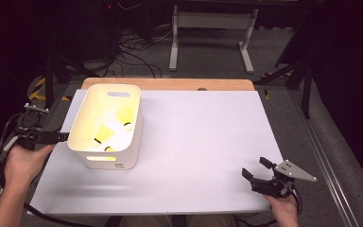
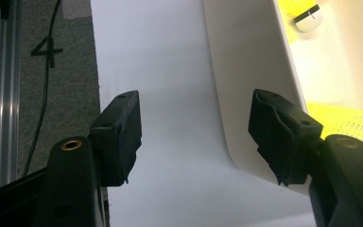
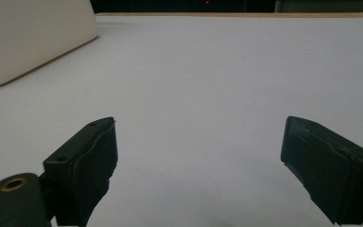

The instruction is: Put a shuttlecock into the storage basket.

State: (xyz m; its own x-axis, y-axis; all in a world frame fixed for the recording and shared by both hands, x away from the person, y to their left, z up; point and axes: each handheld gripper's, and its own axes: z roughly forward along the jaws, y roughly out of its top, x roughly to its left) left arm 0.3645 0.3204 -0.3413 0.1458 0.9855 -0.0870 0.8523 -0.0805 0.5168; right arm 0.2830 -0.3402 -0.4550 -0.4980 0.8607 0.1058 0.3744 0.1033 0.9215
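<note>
At the left edge of the table (image 1: 203,142), the left gripper (image 1: 61,137) sits right against the near left corner of the white bin (image 1: 105,161). In the left gripper view its jaws stand spread, one outside the bin over the bare white table top, the other over the rim on the inside, so the bin's wall (image 2: 246,85) runs up between them. The pads do not appear to press on that wall; a clear gap shows on the outer side, so I judge this a straddle of the rim, not a grip.

The bin stands upright on the left half of the table, its long axis running away from the person, with a slot handle (image 1: 118,94) in the far end wall and another in the near one. Inside lie yellow shuttlecocks (image 1: 125,116) with white, black-banded corks — one cork (image 2: 309,19) shows in the left gripper view.

The right gripper (image 1: 257,169) rests near the front right corner of the table, its jaws wide apart with nothing between them, pointed leftward across open table toward the bin, well apart from it. In the right gripper view the bin's corner (image 3: 38,42) sits far off at the upper left.

So the left hand (image 1: 23,161) is by far the nearer — the coming move likely turns on closing across the wall between its jaws. Nothing stands in the way on the table.
</note>
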